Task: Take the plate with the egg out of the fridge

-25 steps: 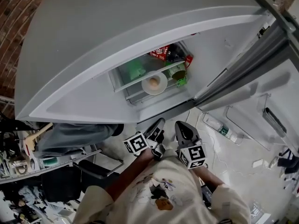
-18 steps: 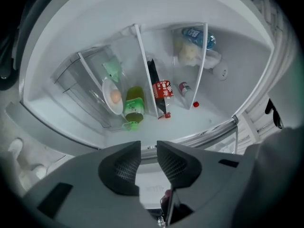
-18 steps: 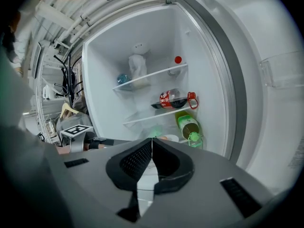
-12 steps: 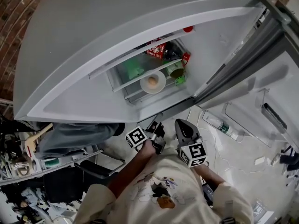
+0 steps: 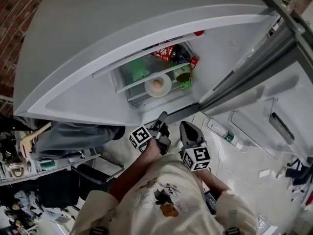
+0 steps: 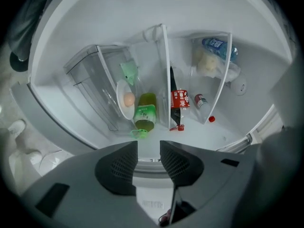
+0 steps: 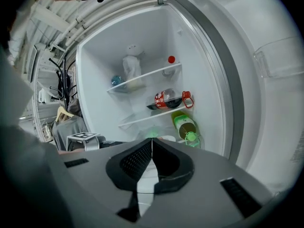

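left gripper (image 6: 148,147) — jaws opening, empty | right gripper (image 7: 151,142) — jaws together, empty | plate (image 5: 166,88) with egg (image 5: 157,83) in fridge (image 5: 98,43)

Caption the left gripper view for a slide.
Left gripper, jaws opening and empty, faces the open fridge; plate with egg beside a green bottle.

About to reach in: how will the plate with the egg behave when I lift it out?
The egg sits loose on the plate, so it will probably roll if the plate tilts. The plate looks rigid and smooth, likely slick to pinch. The green bottle lies close beside it and could get nudged.
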{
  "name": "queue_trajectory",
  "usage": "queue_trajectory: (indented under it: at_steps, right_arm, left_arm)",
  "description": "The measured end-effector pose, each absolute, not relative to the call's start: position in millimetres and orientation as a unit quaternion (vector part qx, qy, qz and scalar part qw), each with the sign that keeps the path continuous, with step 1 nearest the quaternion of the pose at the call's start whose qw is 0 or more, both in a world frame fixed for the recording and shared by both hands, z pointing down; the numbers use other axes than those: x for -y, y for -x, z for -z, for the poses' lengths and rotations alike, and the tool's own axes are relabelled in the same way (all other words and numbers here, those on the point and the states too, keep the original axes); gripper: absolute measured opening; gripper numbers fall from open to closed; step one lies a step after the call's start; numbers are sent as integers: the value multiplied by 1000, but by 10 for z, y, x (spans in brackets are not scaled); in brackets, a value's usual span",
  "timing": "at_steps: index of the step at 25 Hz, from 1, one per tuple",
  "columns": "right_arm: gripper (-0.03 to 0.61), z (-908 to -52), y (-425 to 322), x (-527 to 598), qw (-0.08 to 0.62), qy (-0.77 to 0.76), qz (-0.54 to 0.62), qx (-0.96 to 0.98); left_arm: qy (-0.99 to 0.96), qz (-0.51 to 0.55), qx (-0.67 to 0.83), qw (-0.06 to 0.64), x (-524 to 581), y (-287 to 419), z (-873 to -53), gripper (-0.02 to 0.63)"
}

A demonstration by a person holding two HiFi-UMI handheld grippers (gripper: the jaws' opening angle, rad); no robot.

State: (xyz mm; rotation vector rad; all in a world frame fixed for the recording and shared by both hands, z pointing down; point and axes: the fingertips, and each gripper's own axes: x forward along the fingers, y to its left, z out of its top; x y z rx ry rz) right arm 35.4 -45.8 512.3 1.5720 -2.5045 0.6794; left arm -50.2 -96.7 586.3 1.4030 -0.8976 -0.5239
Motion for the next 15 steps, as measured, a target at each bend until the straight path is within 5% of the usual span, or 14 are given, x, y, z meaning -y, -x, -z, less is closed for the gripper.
queue_trajectory:
  at_steps: [15]
  right_arm:
    - [6, -5159, -332, 652, 61, -508, -214, 832]
  left_arm:
    - [-556, 258, 447, 651, 1240, 617, -6182, 130]
